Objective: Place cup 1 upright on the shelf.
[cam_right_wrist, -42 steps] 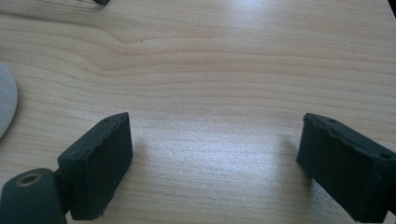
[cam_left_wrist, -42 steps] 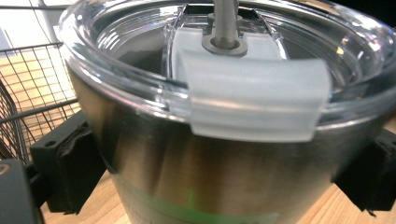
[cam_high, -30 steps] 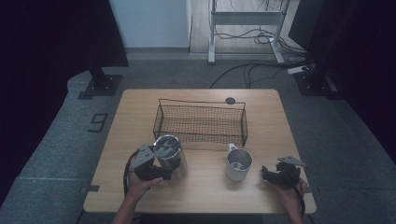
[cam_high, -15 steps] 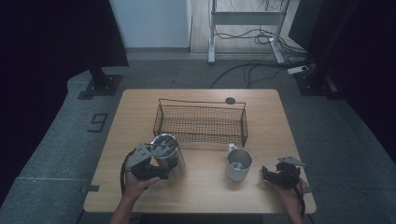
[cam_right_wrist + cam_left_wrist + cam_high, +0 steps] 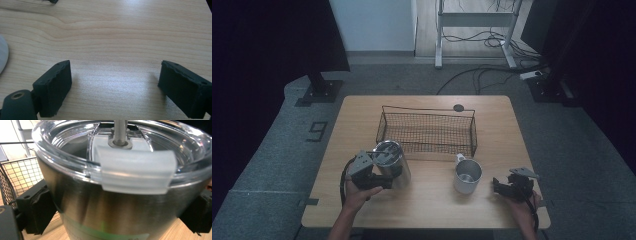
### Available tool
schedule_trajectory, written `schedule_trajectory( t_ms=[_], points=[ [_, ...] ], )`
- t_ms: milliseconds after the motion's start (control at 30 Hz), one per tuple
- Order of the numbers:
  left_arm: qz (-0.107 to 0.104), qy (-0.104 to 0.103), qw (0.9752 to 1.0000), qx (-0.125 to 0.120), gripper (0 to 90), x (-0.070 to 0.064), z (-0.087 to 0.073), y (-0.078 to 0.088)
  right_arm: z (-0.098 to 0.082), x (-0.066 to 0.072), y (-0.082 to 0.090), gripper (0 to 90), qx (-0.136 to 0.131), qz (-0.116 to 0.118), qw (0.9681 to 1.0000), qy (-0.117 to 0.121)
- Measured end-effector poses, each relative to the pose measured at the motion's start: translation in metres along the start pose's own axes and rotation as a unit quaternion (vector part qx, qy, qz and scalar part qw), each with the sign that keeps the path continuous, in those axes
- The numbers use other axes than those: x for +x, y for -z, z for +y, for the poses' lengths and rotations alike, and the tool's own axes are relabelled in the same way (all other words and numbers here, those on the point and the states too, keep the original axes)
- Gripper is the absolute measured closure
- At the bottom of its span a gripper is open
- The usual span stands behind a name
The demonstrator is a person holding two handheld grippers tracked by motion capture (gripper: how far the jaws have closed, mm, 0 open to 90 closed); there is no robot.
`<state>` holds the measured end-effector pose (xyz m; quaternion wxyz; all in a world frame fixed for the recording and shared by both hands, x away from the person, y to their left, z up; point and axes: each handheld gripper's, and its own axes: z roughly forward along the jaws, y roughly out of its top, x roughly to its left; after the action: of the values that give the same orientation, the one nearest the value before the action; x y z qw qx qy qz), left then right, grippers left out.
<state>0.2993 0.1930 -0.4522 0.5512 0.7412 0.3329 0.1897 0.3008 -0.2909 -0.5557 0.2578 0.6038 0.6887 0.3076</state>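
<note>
A steel tumbler (image 5: 392, 161) with a clear lid (image 5: 112, 157) stands on the table in front of the wire basket's left corner. My left gripper (image 5: 384, 179) comes at it from the left and is shut on it. Its black pads (image 5: 37, 212) press the tumbler's wall (image 5: 112, 205) on both sides. My right gripper (image 5: 498, 187) lies near the table's front right corner, pointing left. Its jaws stand apart over bare wood (image 5: 112, 85) with nothing between them, and they have just been closing. A steel mug (image 5: 467, 175) stands a little to its left.
A black wire basket (image 5: 427, 131) sits mid-table behind the tumbler and the mug. A small dark disc (image 5: 458, 107) lies at the table's far edge. The mug's pale side (image 5: 2, 56) shows at the left edge of the right gripper view.
My left hand and the tumbler have shifted very slightly to the left. The right hand has stayed where it was.
</note>
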Motion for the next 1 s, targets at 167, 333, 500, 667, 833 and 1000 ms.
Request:
schedule_trajectory(
  t_ms=[167,333,500,667,833,1000],
  points=[
    [0.001,0.0,1.0,0.0,4.1,0.002,0.003,0.0,0.0,0.0,0.0,11.2,0.0,0.0,1.0,0.0],
    [0.001,0.003,1.0,0.001,4.1,0.003,0.006,-0.001,0.0,0.0,0.0,11.3,-0.001,0.0,1.0,-0.001],
    [0.0,0.003,1.0,0.001,4.1,0.006,0.009,-0.002,0.0,0.0,0.0,11.4,0.0,-0.001,1.0,-0.001],
    [0.004,0.003,1.0,0.002,4.1,0.008,0.012,-0.003,0.0,0.0,0.0,11.5,0.0,-0.001,1.0,-0.001],
    [0.005,0.001,1.0,0.002,4.1,0.009,0.015,-0.003,0.0,0.0,0.0,11.6,-0.001,-0.001,1.0,-0.001],
    [0.009,-0.001,1.0,0.001,4.1,0.011,0.02,-0.004,0.0,0.0,0.0,11.6,-0.001,-0.001,1.0,-0.001]
  ],
)
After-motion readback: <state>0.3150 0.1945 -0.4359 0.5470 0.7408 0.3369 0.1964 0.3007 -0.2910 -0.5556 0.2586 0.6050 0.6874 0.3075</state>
